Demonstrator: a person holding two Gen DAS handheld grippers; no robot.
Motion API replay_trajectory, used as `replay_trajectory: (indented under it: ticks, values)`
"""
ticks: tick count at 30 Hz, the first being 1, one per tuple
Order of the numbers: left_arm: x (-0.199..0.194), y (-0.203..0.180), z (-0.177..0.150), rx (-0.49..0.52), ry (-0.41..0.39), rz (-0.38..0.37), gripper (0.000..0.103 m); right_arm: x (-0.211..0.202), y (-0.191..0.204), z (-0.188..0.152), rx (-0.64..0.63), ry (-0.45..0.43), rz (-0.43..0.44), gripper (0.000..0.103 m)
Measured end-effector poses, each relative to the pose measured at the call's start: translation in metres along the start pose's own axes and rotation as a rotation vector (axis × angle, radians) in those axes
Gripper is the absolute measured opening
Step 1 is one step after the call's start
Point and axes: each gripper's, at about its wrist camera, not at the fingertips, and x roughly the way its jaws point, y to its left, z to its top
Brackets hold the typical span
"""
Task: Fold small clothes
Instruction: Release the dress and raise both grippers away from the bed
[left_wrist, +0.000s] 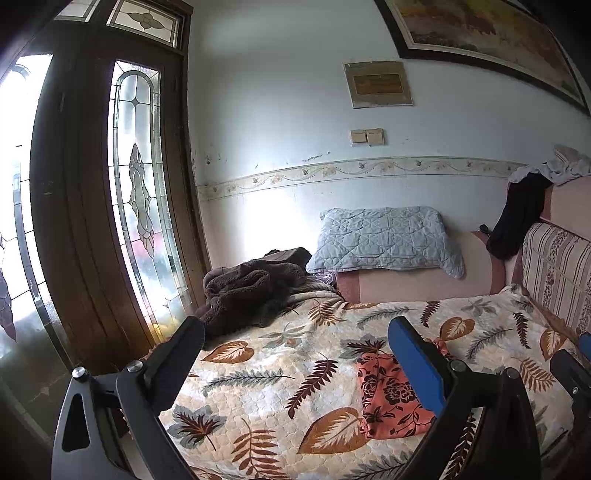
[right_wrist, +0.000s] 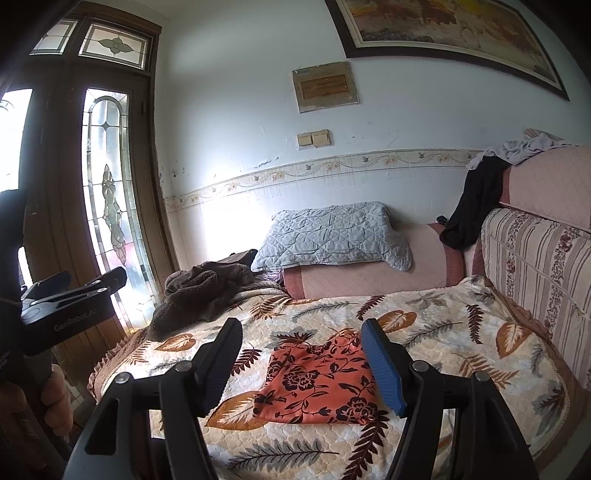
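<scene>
Floral orange cloth (right_wrist: 317, 384) flat on quilted leaf bedspread (right_wrist: 443, 332); both grippers (left_wrist: 295, 354) (right_wrist: 301, 354) released.

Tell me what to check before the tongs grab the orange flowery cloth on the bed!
1. Left tongs open: ok, the two fingers stand wide apart with nothing between them.
2. Right tongs open: ok, wide apart and holding nothing.
3. Orange flowery cloth within sight of both tongs: ok, it lies on the leaf-print bedspread just ahead.
4. Cloth lying flat: mostly ok, though the far edge looks a bit rumpled.
5. Nothing lying on the cloth: ok, the brown fuzzy blanket and grey pillow lie far behind it.
6. Already folded or a single layer: cannot tell.
</scene>
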Motion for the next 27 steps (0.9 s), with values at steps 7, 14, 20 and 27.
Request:
replay_trajectory:
  ticks: [7,14,20,27]
  values:
    - [0.001,0.0,-0.001,-0.002,0.003,-0.002,0.1,0.004,-0.001,-0.002,-0.002,0.009,0.004,0.07]
    - [0.005,0.004,-0.003,-0.008,0.011,0.0,0.1,0.008,-0.003,-0.003,-0.005,0.018,0.008,0.07]
    - [0.007,0.004,-0.005,-0.006,0.018,-0.003,0.1,0.015,-0.004,-0.006,-0.014,0.03,0.013,0.07]
    - [0.018,0.005,-0.012,-0.013,0.043,-0.003,0.1,0.026,-0.002,-0.01,-0.024,0.062,0.001,0.071]
